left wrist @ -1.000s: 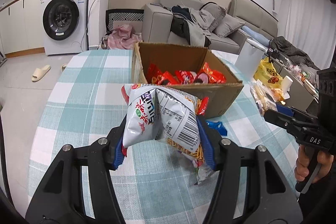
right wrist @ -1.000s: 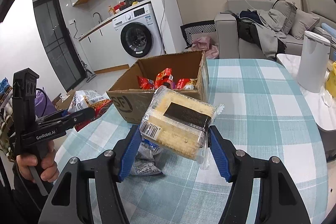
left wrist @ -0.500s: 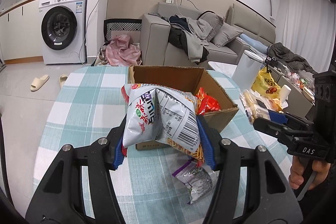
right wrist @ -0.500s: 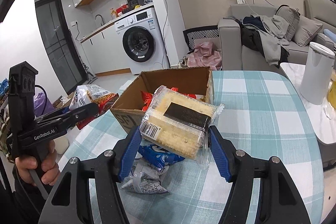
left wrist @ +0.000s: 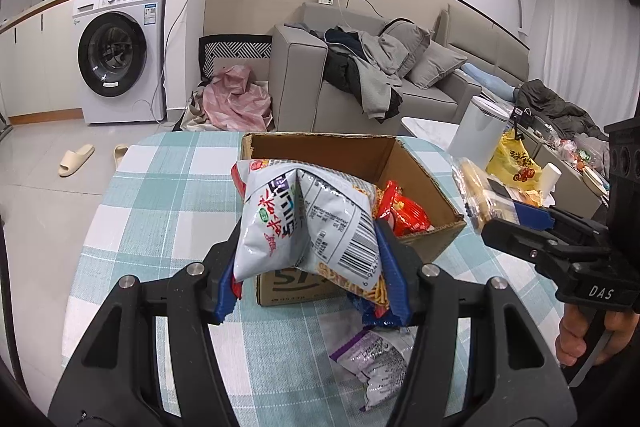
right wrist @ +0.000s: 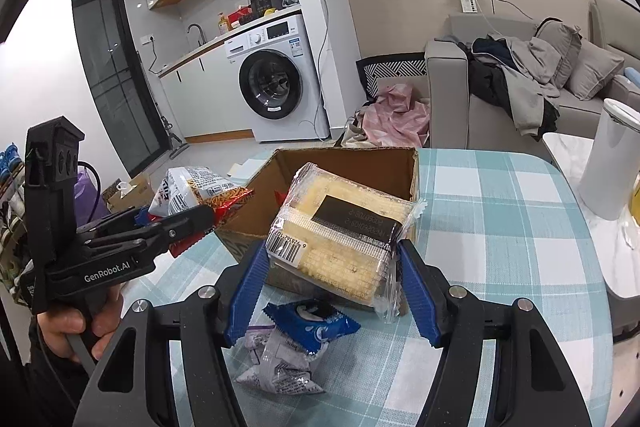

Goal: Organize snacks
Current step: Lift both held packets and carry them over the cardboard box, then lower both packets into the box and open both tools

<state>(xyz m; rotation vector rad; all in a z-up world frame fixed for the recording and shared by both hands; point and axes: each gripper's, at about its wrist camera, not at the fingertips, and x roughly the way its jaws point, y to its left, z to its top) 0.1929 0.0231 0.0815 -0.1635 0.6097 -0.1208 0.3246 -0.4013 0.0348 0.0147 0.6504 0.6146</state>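
You are carrying two snacks at once toward the open brown cardboard box (left wrist: 416, 183), so the step in hand is the delivery, not yet the drop. The crumpled white snack bag with red lettering and a barcode (left wrist: 304, 223) sits between the blue pads of your left gripper (left wrist: 308, 275), whose jaws pinch it from both sides; it hangs above the table, with the box just beyond the jaws. The clear plastic pack of pale yellow wafers with a black label (right wrist: 340, 231) is pinched the same way in your right gripper (right wrist: 332, 291), and the box lies straight past those jaws too.

Red snack packets (left wrist: 404, 211) already lie inside the box. Below your right jaws, on the teal-and-white checked tablecloth (right wrist: 500, 227), a blue cookie packet (right wrist: 312, 323) and a crinkled silver-and-purple packet (right wrist: 280, 363) wait untouched.

Next, I judge, you need to bring each gripper over the box opening, clear of its near wall, and only then spread the jaws. Release one bag at a time so the grippers do not crowd each other.
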